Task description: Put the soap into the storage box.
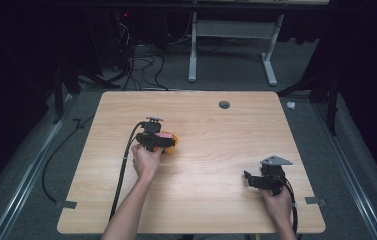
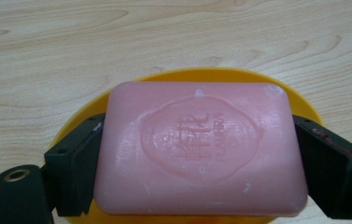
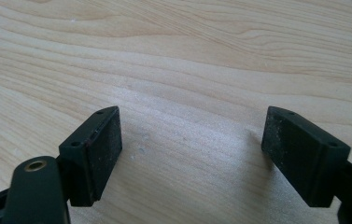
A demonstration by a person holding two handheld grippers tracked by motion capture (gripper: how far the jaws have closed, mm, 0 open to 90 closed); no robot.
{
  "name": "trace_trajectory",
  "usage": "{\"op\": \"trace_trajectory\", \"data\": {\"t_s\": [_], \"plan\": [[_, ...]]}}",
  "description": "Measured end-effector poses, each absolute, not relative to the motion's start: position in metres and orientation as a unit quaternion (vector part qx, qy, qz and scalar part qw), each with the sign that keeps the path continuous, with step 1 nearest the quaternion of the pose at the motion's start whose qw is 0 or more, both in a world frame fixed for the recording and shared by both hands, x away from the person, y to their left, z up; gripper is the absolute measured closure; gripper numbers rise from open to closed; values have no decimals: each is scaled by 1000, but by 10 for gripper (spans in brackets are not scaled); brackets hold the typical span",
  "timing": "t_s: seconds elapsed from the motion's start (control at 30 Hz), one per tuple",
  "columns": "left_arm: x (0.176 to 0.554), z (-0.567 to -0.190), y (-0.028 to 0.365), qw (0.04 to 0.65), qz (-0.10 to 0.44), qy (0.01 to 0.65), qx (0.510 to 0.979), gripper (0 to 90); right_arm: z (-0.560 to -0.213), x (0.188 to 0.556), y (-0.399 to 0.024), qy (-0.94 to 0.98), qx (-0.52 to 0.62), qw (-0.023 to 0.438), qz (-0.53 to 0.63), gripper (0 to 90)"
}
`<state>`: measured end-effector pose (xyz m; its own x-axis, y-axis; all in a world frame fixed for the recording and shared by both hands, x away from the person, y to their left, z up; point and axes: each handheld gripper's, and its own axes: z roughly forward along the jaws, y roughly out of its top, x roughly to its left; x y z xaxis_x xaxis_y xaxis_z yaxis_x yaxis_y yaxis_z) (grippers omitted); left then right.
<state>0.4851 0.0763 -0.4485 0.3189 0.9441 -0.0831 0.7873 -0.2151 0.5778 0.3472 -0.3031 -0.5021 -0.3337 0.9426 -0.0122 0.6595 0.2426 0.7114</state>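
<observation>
Left tongs (image 1: 162, 141): I see them clamped on a pink soap bar (image 2: 200, 148), one jaw flat against each short end of the bar. The jaws stand about as wide as the bar is long. Embossed stamp on the bar faces up at the camera. The bar sits over a yellow dish (image 2: 193, 76), whose rim shows beyond the tongs and on both sides of them. Can't tell if the bar is resting in the dish or lifted just clear. In the high view, my left hand (image 1: 146, 160) has these tongs left of the middle of the surface (image 1: 211, 150), with pink and yellow showing at the tips.

Right tongs (image 3: 190, 154): jaws wide apart, nothing between them, bare wood grain under and ahead of them. In the high view they're in my right hand (image 1: 277, 201) near the surface's right near corner, well apart from the left tongs and the soap.
</observation>
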Motion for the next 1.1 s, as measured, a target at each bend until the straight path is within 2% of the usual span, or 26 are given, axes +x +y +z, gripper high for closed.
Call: {"op": "trace_trajectory", "data": {"t_s": [0.83,1.1], "plan": [[486,-456,74,253,159,576,760,132,-502,347,-303,755,531,227,311,210],[483,-448,74,271,163,575,754,128,-502,347,-303,755,531,227,311,210]]}}
